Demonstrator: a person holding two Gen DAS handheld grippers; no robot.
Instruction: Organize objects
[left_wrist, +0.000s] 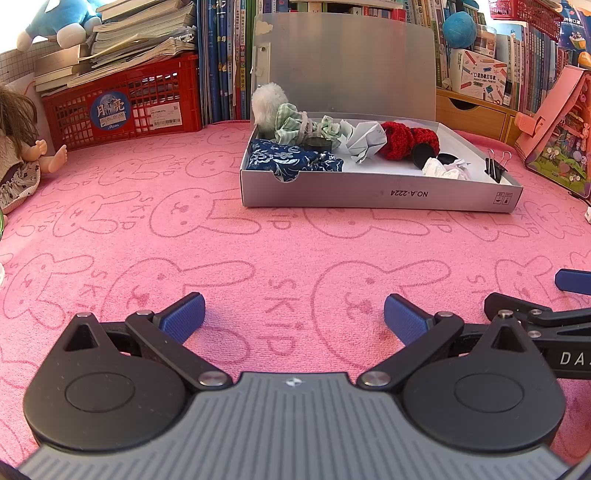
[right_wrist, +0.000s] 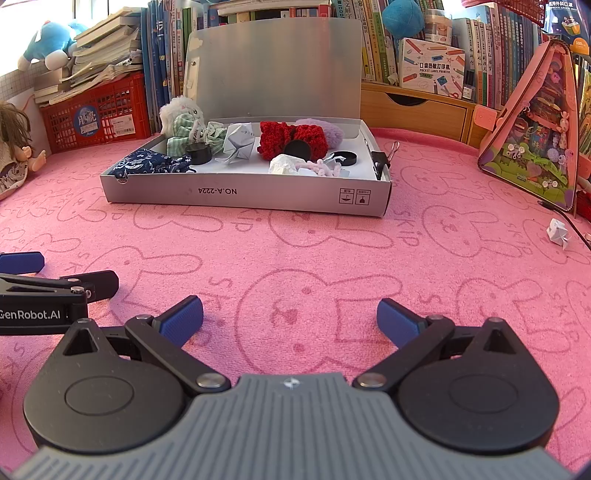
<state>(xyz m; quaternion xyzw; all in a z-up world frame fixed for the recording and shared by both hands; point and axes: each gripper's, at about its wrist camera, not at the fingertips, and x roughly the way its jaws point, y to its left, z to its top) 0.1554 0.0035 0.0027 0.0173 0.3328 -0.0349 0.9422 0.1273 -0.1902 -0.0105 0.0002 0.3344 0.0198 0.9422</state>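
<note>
Both grippers sit low over the pink rabbit-print cloth (right_wrist: 295, 251), side by side, empty. Left gripper (left_wrist: 294, 314): jaws spread wide. Right gripper (right_wrist: 290, 315): the same. The grey box (right_wrist: 251, 194), lid up and long side facing the tools, lies ahead, already packed with soft items. One small folded paper piece (right_wrist: 558, 232) lies loose on the cloth, far right of the box; the right gripper is likely nearer and would swing rightward to reach it.

The grey box (right_wrist: 243, 194) carries "NO.A-2224" upside down on its front wall. The pink bunny cloth (right_wrist: 332, 258) repeats "SKIP", and the left gripper's arm (right_wrist: 35, 314) reads "GenRobot.AI". The small carton (right_wrist: 432, 68) on the wooden drawer unit says "POCKET LABEL PRINTER".
</note>
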